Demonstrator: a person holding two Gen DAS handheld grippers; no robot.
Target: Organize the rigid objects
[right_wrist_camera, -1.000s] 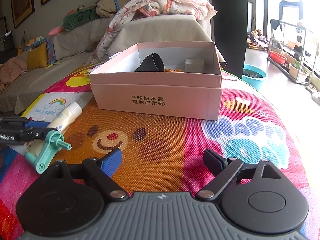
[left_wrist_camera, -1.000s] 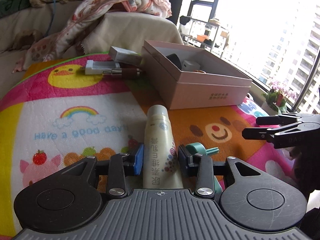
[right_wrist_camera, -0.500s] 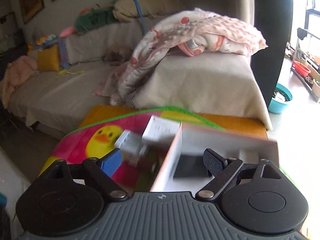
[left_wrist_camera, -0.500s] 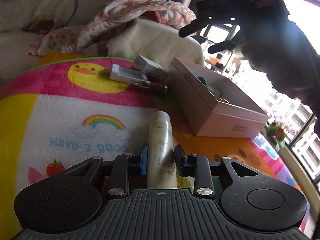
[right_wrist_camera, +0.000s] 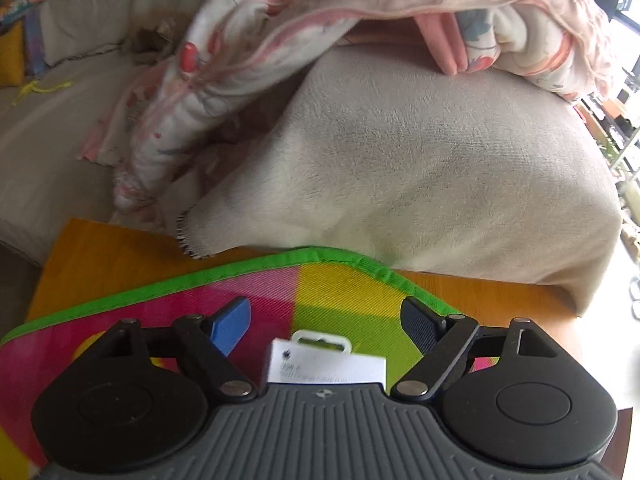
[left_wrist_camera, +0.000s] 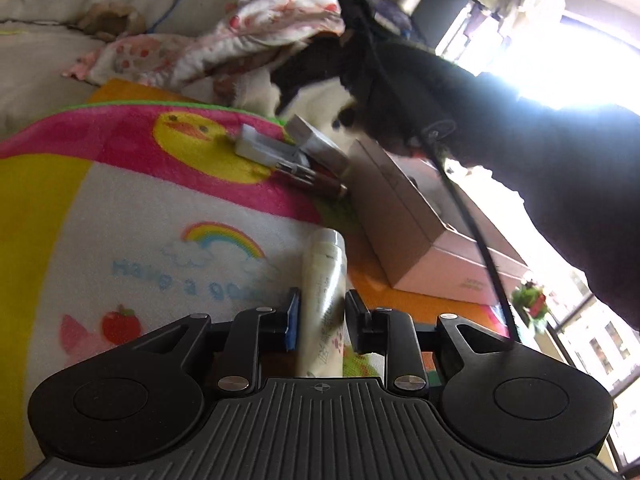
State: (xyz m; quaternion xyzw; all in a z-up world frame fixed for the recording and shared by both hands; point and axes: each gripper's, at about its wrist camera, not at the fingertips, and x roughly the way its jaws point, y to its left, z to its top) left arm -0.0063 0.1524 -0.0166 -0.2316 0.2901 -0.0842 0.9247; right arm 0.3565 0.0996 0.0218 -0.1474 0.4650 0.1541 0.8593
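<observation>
My left gripper [left_wrist_camera: 322, 314] is shut on a cream tube [left_wrist_camera: 325, 276] with a white cap, held above the colourful mat [left_wrist_camera: 120, 216]. The pink box [left_wrist_camera: 408, 224] stands open to the right of the tube. A white box [left_wrist_camera: 316, 142], a white packet [left_wrist_camera: 262, 148] and a brown pen-like stick [left_wrist_camera: 316, 178] lie on the mat beside the pink box's far end. My right gripper [right_wrist_camera: 326, 326] is open, its jaws wide apart over the white box [right_wrist_camera: 326, 364], which sits between and below them on the mat. In the left wrist view the right gripper and arm [left_wrist_camera: 500, 128] show dark above the pink box.
A beige blanket-covered sofa arm [right_wrist_camera: 400, 160] with a floral quilt [right_wrist_camera: 320, 20] rises just beyond the mat's green edge [right_wrist_camera: 280, 268]. The orange table top [right_wrist_camera: 112, 252] shows past the mat. A bright window lies to the right.
My left gripper has closed on the tube and lifted it. My right gripper has swung from the near side of the pink box to its far end, over the white box.
</observation>
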